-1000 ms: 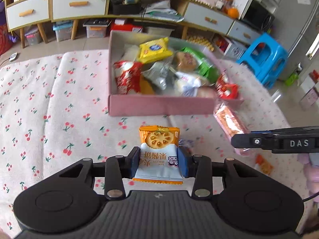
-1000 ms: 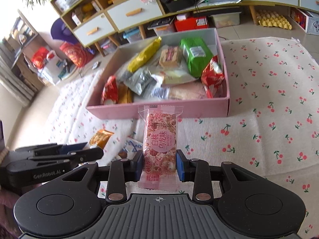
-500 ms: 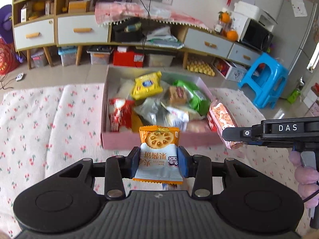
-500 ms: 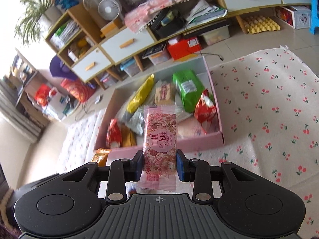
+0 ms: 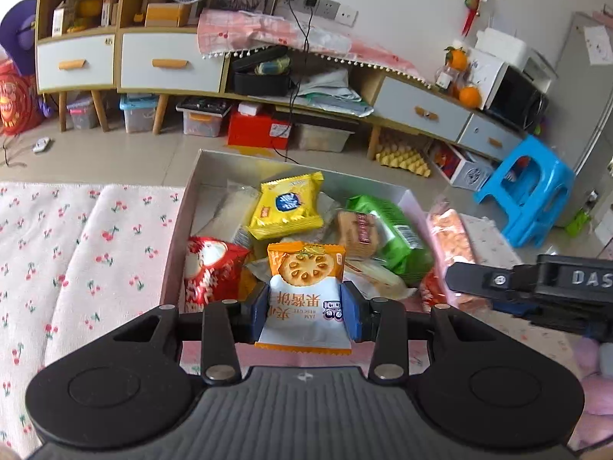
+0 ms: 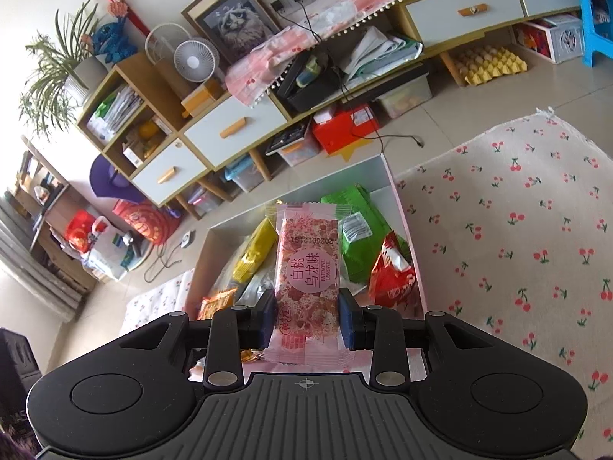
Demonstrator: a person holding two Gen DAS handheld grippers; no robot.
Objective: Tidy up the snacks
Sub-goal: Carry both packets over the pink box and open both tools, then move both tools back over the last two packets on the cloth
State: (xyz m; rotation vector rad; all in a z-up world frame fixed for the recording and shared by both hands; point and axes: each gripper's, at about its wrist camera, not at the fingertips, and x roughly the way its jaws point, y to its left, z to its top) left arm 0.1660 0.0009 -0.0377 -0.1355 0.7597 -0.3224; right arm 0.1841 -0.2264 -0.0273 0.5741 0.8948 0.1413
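- Fingers of the left gripper stand partly closed, their blue pads pressed on both sides of an orange-and-white biscuit packet that stands upright between them.
- Right gripper is likewise narrowed onto a pink snack bar, pads tight against its lower sides, the bar sticking up past the tips.
- Both packets hang over the near part of the pink box, which lies on the cherry-print cloth.
- Inside the box lie a yellow packet, a green packet, a red packet against the left wall, and several pale wrappers; they cover nearly the whole floor, with a bare patch only at the far left corner.
- In the left wrist view the right gripper's black body comes in from the right edge, just beside the box's right wall, the pink bar ahead of it.
- The box's far wall stands at the cloth's far edge, with tiled floor beyond it.
- Left and right of the box the cloth is open, widest on the right in the right wrist view.
- A blue stool stands on the floor well off to the right.
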